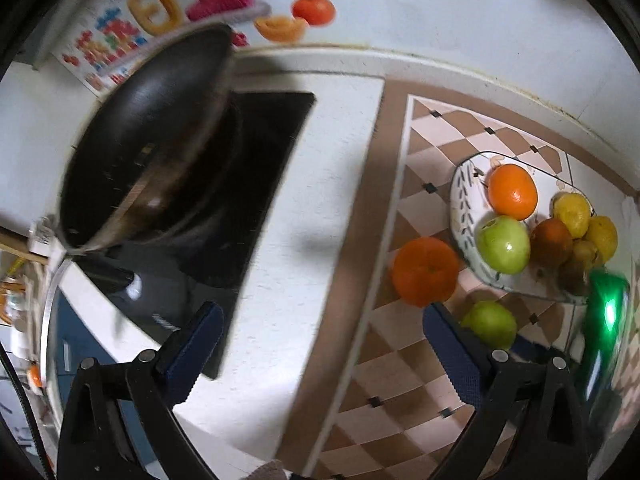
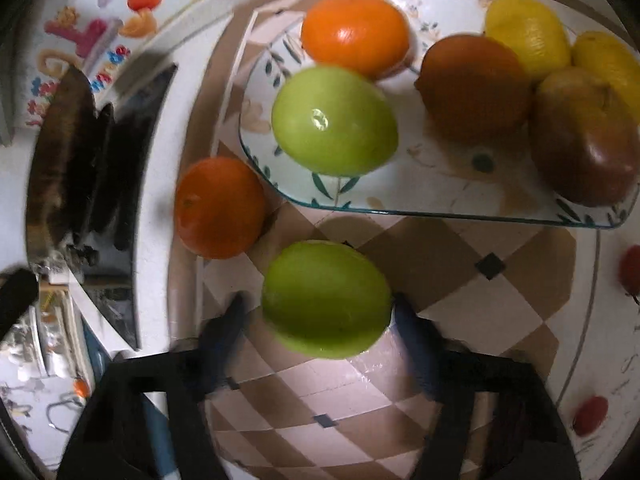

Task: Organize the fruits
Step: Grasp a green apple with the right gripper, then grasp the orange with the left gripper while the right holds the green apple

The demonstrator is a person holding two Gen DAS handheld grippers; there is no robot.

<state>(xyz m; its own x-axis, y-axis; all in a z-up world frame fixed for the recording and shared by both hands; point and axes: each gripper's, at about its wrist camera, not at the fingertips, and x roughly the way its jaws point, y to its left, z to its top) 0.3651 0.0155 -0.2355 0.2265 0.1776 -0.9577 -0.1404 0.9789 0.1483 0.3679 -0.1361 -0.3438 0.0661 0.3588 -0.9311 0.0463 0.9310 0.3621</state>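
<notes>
A patterned glass plate [image 2: 432, 196] holds an orange [image 2: 354, 34], a green apple [image 2: 334, 120], a darker orange, two lemons [image 2: 528, 30] and a brownish fruit [image 2: 584, 140]. Beside the plate on the checkered mat lie a loose orange [image 2: 220, 208] and a loose green apple [image 2: 326, 298]. My right gripper [image 2: 320, 320] is open, its fingers on either side of the loose apple, with a gap on the left side. My left gripper [image 1: 320, 320] is open and empty above the white counter, left of the plate [image 1: 464, 208], the loose orange [image 1: 426, 272] and apple [image 1: 490, 324].
A dark wok [image 1: 148, 148] sits on a black cooktop [image 1: 248, 184] on the white counter at the left. A wall with fruit stickers [image 1: 312, 10] runs behind. The checkered mat [image 1: 400, 380] covers the counter's right part. Small red fruits [image 2: 590, 414] lie at the right edge.
</notes>
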